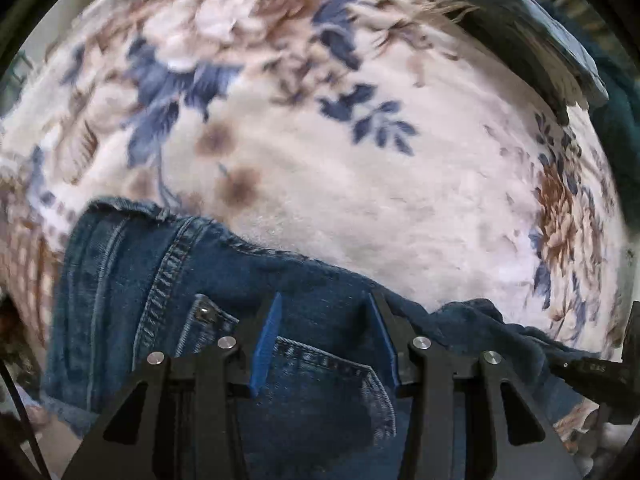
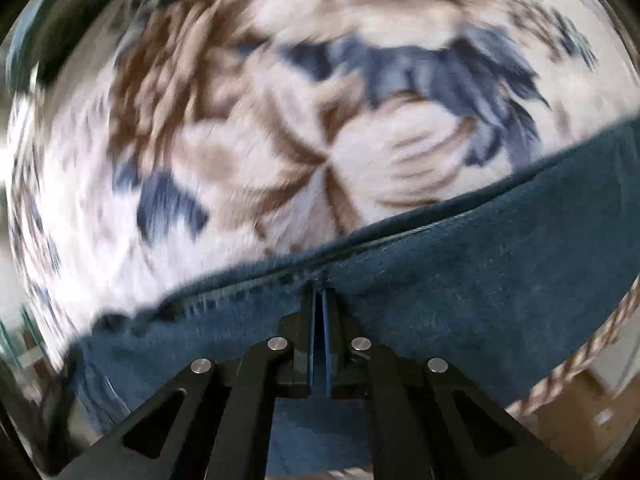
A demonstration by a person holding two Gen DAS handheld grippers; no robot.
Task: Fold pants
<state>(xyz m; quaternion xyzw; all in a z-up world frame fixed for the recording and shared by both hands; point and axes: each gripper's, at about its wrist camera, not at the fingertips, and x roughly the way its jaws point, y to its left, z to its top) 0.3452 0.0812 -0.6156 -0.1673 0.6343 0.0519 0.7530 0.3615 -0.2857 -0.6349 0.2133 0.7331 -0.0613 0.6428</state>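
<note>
Left gripper [image 1: 326, 312] fingers spread apart, hovering over the jeans [image 1: 168, 300] pocket area, denim lying under and between them. Right gripper [image 2: 320, 300] pinched together on the jeans' folded edge. Jeans lie on floral blanket [image 1: 360, 200]; right view blurred.

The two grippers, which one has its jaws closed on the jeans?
The right gripper: its jaws pinch the jeans at their edge. The left gripper is spread open over the pocket.
</note>
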